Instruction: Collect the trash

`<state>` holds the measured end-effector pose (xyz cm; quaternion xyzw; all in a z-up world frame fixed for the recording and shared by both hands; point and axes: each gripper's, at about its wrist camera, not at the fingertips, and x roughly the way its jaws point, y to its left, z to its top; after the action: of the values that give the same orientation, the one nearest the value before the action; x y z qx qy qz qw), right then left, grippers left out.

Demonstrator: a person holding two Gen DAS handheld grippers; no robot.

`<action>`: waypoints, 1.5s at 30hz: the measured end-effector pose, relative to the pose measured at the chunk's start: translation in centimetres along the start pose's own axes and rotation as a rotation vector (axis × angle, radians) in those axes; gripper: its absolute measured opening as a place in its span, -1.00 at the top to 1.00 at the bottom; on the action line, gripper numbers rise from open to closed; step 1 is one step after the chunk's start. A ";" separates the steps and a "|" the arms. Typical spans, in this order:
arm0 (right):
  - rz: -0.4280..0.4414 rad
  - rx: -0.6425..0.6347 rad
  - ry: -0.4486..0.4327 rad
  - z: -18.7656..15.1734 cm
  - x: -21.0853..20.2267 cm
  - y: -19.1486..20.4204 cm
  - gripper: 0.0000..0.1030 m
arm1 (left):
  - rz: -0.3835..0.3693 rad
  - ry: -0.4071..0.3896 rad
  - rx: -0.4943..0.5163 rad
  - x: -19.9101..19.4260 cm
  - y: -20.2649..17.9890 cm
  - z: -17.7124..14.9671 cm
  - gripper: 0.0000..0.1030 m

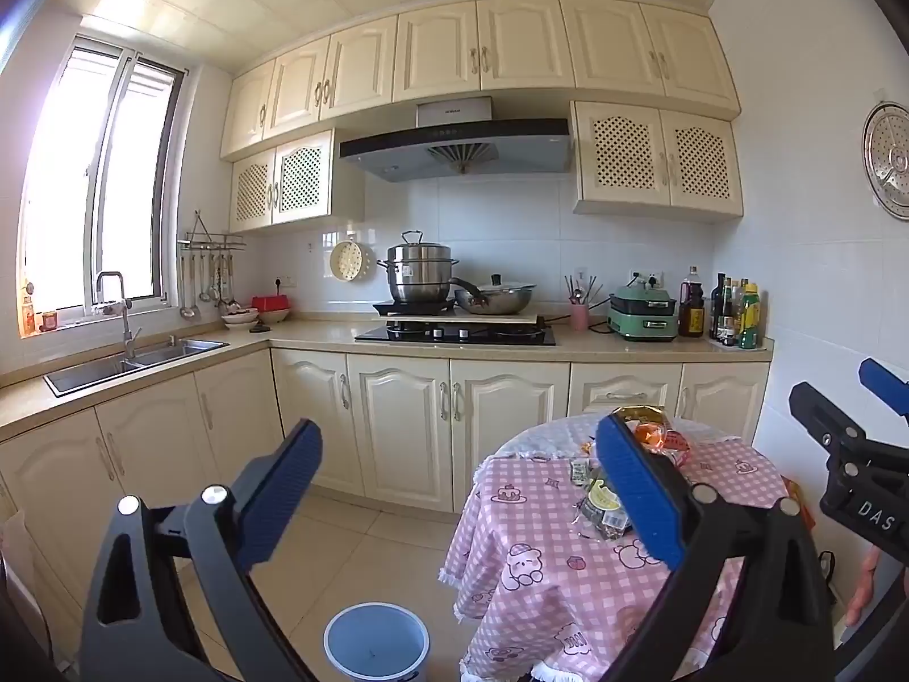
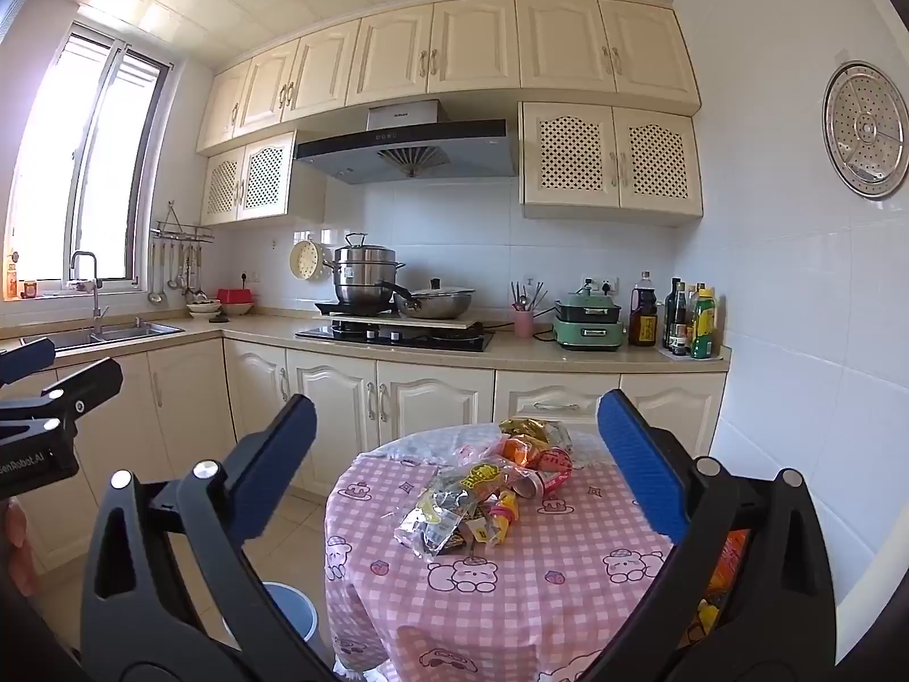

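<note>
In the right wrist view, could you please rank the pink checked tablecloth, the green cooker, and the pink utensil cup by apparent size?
1. Pink checked tablecloth, though nearest.
2. Green cooker.
3. Pink utensil cup.

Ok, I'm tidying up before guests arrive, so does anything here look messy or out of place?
Yes: a heap of crumpled snack wrappers lies strewn on the round table's pink checked cloth. The blue bin stands on the floor beside the table. The counters look orderly.
</note>
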<state>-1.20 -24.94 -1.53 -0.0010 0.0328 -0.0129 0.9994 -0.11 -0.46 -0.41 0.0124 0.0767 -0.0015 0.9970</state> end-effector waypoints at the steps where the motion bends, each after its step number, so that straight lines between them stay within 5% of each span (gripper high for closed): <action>1: -0.001 0.000 -0.001 0.0 0.0 0.0 -0.89 | -0.001 0.000 -0.001 0.0 0.0 0.0 -0.85; 45: -0.001 0.008 0.019 -2.3 0.6 -0.5 -0.89 | -0.011 0.015 0.003 0.3 -0.1 -0.5 -0.85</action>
<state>-0.79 -25.43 -3.82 0.0032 0.0420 -0.0134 0.9990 0.10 -0.51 -0.99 0.0137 0.0843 -0.0069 0.9963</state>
